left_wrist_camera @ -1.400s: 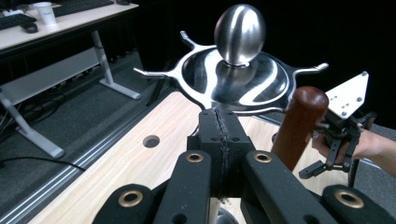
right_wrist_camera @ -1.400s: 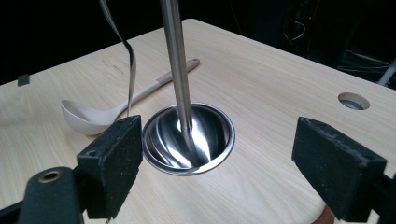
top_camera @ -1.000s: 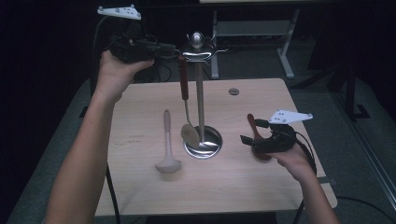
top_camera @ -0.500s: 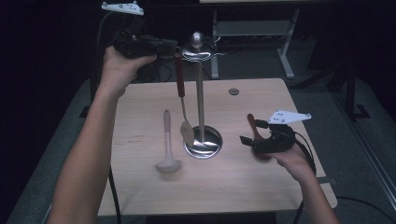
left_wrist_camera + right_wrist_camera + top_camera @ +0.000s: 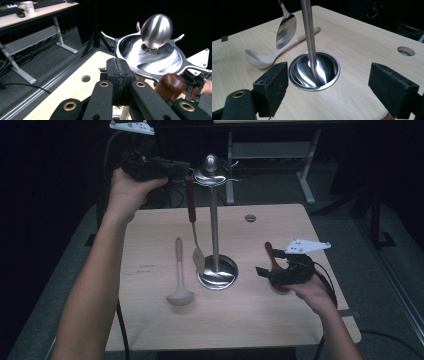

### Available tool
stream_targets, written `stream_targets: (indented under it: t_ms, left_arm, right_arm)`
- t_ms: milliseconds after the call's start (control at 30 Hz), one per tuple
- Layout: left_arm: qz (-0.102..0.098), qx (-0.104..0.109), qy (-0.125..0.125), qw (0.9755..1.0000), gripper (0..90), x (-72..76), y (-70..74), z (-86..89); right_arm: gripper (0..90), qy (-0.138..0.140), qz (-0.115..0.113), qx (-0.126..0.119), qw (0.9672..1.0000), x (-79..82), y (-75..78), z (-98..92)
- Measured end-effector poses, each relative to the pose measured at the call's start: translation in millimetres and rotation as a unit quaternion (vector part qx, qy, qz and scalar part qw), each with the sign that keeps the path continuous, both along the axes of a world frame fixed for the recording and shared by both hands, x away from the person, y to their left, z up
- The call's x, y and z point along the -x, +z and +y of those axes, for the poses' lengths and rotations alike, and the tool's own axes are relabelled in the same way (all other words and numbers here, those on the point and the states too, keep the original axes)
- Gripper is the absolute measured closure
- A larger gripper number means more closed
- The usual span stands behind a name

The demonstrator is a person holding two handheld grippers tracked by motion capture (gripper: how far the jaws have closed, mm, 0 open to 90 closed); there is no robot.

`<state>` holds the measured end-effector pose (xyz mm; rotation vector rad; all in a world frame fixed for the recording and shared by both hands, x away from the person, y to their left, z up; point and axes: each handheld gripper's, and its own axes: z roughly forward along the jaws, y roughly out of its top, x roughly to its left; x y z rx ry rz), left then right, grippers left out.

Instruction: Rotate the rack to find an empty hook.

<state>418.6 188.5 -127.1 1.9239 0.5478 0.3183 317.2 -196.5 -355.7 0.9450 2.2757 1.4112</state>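
Hanging wood-handled spoon (image 5: 192, 222) on stand (image 5: 214, 220): left gripper (image 5: 170, 168), jaws shut, at top hooks, 10 o'clock of stand; whether pads pinch spoon, cannot tell. Spoon dangles beside pole. Right gripper (image 5: 265, 270) open, at 3 o'clock. Next: check spoon seated on hook, back off; ladle (image 5: 179, 277) waits at 9 o'clock.

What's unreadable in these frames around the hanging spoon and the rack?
- Steel spoon with dark wooden handle: whether its end is hooked on the steel rack's arms; left gripper blocks it in its own view, too small in high view.
- Red-brown utensil by right gripper: hand hides its head.
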Motion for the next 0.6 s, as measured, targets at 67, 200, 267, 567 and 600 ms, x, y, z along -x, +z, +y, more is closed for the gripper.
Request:
stream_targets:
  t_ms: [67, 200, 267, 567, 600]
  left_arm:
    - [0.001, -0.004, 0.002, 1.0, 89.9, 2.4, 0.4, 4.4]
    - [-0.001, -0.008, 0.007, 0.9999, 89.9, 9.2, -0.1, 14.5]
    - [0.0, -0.013, 0.011, 0.9999, 89.9, 13.3, -2.2, 19.4]
    - [0.002, -0.031, 0.027, 0.9991, 89.9, 35.8, -26.0, 38.2]
    - [0.004, -0.032, 0.028, 0.9991, 89.9, 38.5, -31.4, 38.8]
  right_arm:
    - [16.1, 0.0, 0.001, 0.0, 1.0, -0.4, -0.4, 0.0]
    - [16.1, 0.0, 0.003, 0.0, 1.0, -0.1, -1.0, 0.4]
    - [16.1, 0.0, 0.002, 0.0, 1.0, -0.4, -1.7, 1.1]
    - [16.1, 0.006, 0.009, 0.006, 0.9999, -0.9, -5.2, 6.6]
    - [16.1, 0.006, 0.009, 0.006, 0.9999, -0.9, -5.3, 6.9]
